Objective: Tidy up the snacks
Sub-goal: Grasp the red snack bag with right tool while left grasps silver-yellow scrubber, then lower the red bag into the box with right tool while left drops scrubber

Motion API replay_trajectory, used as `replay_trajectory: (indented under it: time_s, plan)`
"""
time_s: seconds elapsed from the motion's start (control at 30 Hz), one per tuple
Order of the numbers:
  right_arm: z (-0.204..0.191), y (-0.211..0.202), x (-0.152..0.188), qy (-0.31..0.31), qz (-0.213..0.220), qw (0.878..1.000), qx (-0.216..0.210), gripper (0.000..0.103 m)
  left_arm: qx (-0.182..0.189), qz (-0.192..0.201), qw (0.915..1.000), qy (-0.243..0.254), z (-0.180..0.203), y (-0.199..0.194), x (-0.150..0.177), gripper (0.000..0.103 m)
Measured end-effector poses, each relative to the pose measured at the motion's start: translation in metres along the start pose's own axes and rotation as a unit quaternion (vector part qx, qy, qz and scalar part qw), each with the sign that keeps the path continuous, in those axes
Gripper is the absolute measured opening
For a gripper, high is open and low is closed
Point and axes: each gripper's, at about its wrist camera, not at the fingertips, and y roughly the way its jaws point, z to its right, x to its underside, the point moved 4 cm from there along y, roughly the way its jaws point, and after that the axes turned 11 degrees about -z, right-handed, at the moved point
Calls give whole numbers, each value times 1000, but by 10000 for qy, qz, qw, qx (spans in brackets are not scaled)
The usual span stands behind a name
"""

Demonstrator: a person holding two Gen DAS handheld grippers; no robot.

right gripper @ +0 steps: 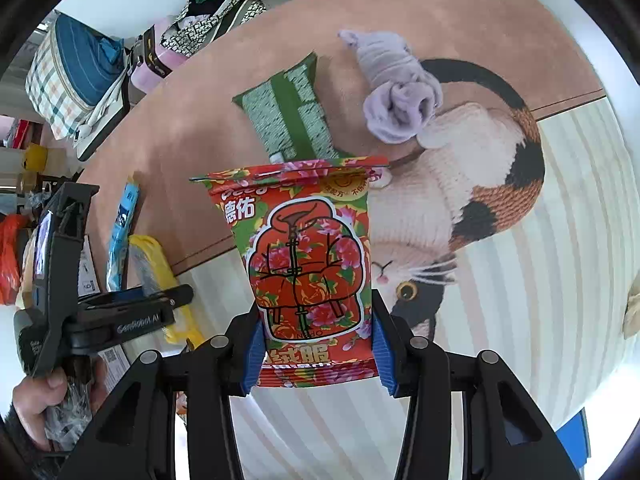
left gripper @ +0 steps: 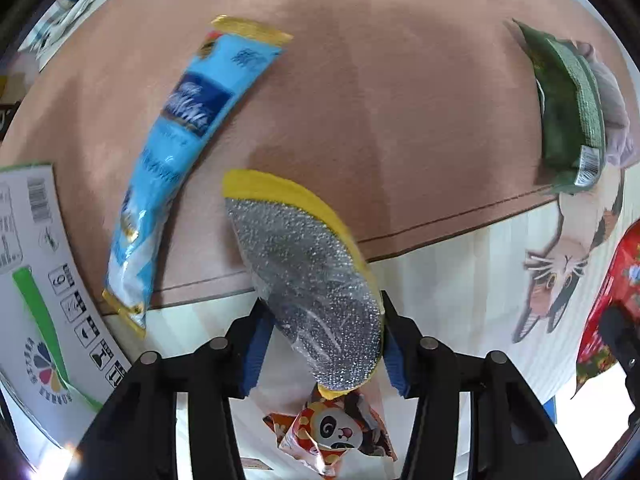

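Observation:
My left gripper (left gripper: pixel 322 344) is shut on a yellow-edged silver packet (left gripper: pixel 312 272), held above the mat. In the right wrist view that same left gripper (right gripper: pixel 120 304) is at the left with the yellow packet (right gripper: pixel 160 272) in it. My right gripper (right gripper: pixel 316 352) is shut on a red floral packet (right gripper: pixel 304 264), which stands upright between the blue pads. A long light-blue packet (left gripper: pixel 176 152) lies on the pink part of the mat. A green packet (right gripper: pixel 292 116) lies further back. A small panda packet (left gripper: pixel 336 432) lies below the left gripper.
A mat with a cat picture (right gripper: pixel 460 216) covers the surface. A rolled lilac sock (right gripper: pixel 396 92) lies beside the green packet. A white cardboard box (left gripper: pixel 44 280) stands at the left. Bags and clutter (right gripper: pixel 80 76) sit beyond the mat's far left edge. A hand (right gripper: pixel 44 396) holds the left gripper's handle.

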Motion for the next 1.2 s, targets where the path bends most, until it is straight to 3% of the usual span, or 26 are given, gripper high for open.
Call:
replay_trajectory:
  time_s: [0.17, 0.37, 0.53, 0.67, 0.87, 1.03, 1.2]
  plan:
    - [-28, 6, 6, -146, 17, 9999, 31, 48, 75, 397, 9991, -95, -10, -22, 17, 41]
    - [-78, -14, 23, -517, 162, 9985, -41, 48, 368, 1067, 9936, -13, -28, -85, 65, 41]
    - [-152, -46, 50, -1025, 360, 9938, -247, 48, 617, 1684, 9836, -208, -85, -142, 124, 41]
    - [-223, -56, 85, -1524, 381, 9868, -403, 48, 560, 1960, 9772, -585, -166, -165, 172, 41]
    - [-331, -20, 138, -2018, 122, 9782, -480, 48, 160, 1873, 9731, -1331, -277, -144, 201, 41]
    - [-392, 41, 161, -2043, -223, 9784, -219, 48, 52, 1622, 9741, -1575, -340, -117, 182, 41]
    - [-417, 90, 160, -1877, -413, 9813, 117, 48, 108, 1255, 9790, -1605, -375, -88, 141, 41]
